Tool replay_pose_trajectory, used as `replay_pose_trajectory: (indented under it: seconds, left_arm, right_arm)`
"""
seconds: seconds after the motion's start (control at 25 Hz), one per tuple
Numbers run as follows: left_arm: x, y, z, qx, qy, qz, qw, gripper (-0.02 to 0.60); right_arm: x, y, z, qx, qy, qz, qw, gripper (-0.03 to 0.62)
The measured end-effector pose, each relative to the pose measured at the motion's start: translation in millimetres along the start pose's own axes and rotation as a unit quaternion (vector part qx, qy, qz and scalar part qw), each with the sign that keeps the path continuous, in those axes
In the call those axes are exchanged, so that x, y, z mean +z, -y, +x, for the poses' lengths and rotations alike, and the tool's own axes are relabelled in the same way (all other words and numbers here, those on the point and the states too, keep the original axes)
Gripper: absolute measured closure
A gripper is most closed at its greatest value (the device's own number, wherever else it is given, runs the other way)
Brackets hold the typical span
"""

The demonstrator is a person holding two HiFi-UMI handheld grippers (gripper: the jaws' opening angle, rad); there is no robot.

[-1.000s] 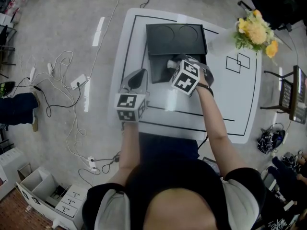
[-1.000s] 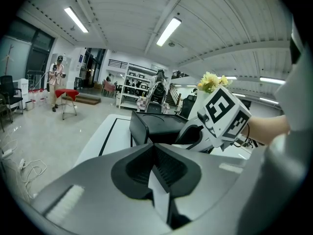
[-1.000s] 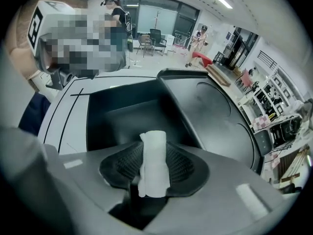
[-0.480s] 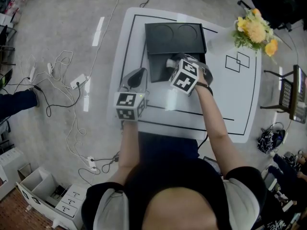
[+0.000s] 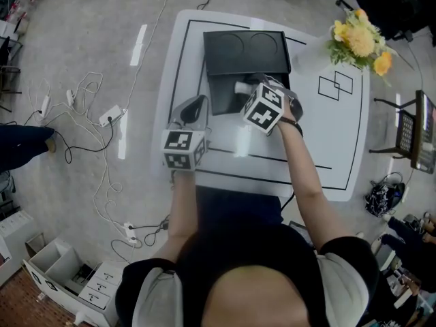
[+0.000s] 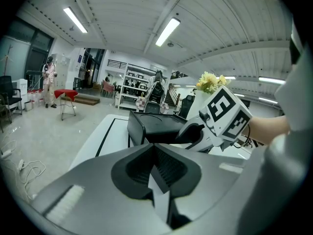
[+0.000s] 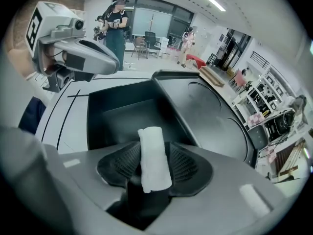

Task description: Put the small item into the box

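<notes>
A black box stands open on the white table, its lid tipped back. My right gripper hangs over the box's inside, pointing steeply down. A small white rolled item still sits between its pads; the jaws have just been opening and no longer squeeze it. The roll's end pokes out past the jaws, with the box floor below it. My left gripper rests at the box's left side, shut and empty. Its closed jaws point toward the box.
A vase of yellow flowers stands at the table's far right corner. Black lines mark a frame on the tabletop. Cables and power strips lie on the floor to the left. A chair sits to the right.
</notes>
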State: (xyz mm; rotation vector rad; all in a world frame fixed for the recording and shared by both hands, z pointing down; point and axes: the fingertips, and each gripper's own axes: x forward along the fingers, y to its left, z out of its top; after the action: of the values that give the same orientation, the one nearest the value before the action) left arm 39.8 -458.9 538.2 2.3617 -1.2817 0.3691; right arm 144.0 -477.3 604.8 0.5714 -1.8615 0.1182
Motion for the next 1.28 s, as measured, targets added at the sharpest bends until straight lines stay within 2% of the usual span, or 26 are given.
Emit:
replay_pose_trajectory:
  seconds: [0.92,1.16,1.28]
  left_arm:
    - [18.3,21.5,-23.1,-0.007,0.028,0.025,0.9993,0.572]
    - [23.3,28.6,-29.6,-0.012,0.036,0.034,0.9987,0.572]
    - [25.1,31.7,-32.2,-0.014,0.038,0.039,0.9984,0.572]
  right_arm:
    - [-2.3,-3.8,-46.8,-0.027,0.025,0.018,0.999,0.405]
    - [9.9,-16.9,-66.6,-0.006,0.077,0.044,0.996,0.407]
    - [7.6,-18.9,-73.8,-0.016,0.077,0.047,0.996,0.411]
